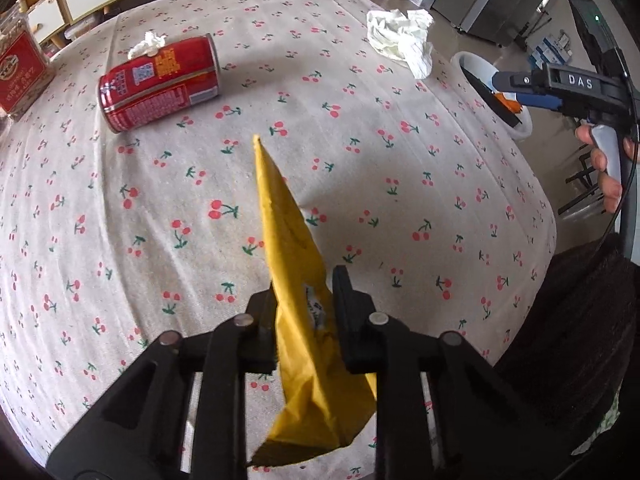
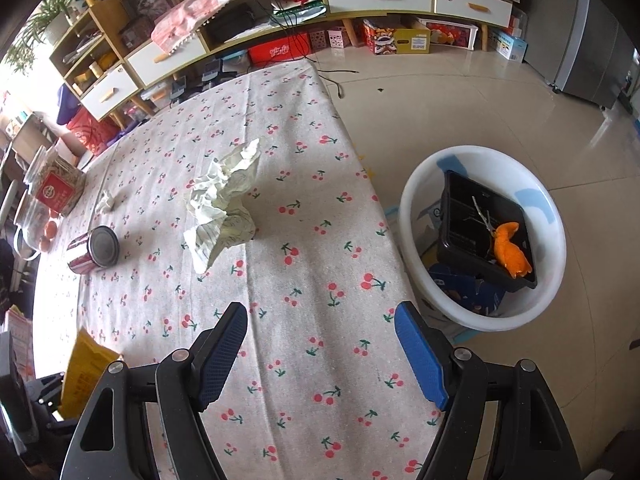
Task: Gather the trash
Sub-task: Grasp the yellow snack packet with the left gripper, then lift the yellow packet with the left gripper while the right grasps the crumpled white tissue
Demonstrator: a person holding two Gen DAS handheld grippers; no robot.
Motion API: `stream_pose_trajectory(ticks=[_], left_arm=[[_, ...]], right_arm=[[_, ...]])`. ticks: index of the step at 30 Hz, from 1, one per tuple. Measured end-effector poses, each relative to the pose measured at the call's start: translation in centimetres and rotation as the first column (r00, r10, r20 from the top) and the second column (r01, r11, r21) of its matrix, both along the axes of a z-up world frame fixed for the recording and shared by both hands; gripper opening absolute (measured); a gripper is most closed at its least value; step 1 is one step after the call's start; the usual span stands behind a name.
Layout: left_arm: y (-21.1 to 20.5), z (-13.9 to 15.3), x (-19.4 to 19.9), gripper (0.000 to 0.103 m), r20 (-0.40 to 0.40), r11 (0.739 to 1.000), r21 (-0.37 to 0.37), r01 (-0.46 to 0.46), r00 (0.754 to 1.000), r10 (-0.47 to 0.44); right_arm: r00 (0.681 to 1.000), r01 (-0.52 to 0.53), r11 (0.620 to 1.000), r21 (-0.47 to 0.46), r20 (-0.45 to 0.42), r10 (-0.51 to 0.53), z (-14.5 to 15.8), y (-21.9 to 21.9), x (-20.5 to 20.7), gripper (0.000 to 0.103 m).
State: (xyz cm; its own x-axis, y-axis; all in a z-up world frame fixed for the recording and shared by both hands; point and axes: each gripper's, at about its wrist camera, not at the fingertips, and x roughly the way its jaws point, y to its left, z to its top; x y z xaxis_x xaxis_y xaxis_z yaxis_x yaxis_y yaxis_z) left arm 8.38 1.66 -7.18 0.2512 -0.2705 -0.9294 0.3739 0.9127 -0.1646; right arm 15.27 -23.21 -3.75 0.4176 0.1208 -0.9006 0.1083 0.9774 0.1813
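My left gripper (image 1: 306, 292) is shut on a yellow paper packet (image 1: 296, 264) and holds it above the cherry-print tablecloth (image 1: 360, 184); the packet also shows in the right wrist view (image 2: 86, 368). My right gripper (image 2: 320, 320) is open and empty over the table's right edge, beside the white trash bin (image 2: 412, 196). A red can (image 1: 160, 82) lies on its side at the far left. Crumpled white paper (image 1: 402, 40) lies at the far right of the table (image 2: 224, 204). A small tissue scrap (image 1: 147, 43) lies behind the can.
The bin on the floor holds a black tray (image 2: 472, 224), orange peel (image 2: 510, 250) and blue packaging. A red-labelled jar (image 1: 18, 72) stands at the table's far left corner. Cabinets and boxes line the far wall.
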Motion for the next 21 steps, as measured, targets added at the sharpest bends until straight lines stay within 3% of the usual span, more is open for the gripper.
stream_pose_trajectory(ticks=[21], left_arm=[[4.1, 2.6, 1.7, 0.021, 0.054, 0.985, -0.083, -0.149, 0.987, 0.154]], right_arm=[[0.999, -0.04, 0.999, -0.012, 0.011, 0.04, -0.2, 6.1, 7.0, 0.077]])
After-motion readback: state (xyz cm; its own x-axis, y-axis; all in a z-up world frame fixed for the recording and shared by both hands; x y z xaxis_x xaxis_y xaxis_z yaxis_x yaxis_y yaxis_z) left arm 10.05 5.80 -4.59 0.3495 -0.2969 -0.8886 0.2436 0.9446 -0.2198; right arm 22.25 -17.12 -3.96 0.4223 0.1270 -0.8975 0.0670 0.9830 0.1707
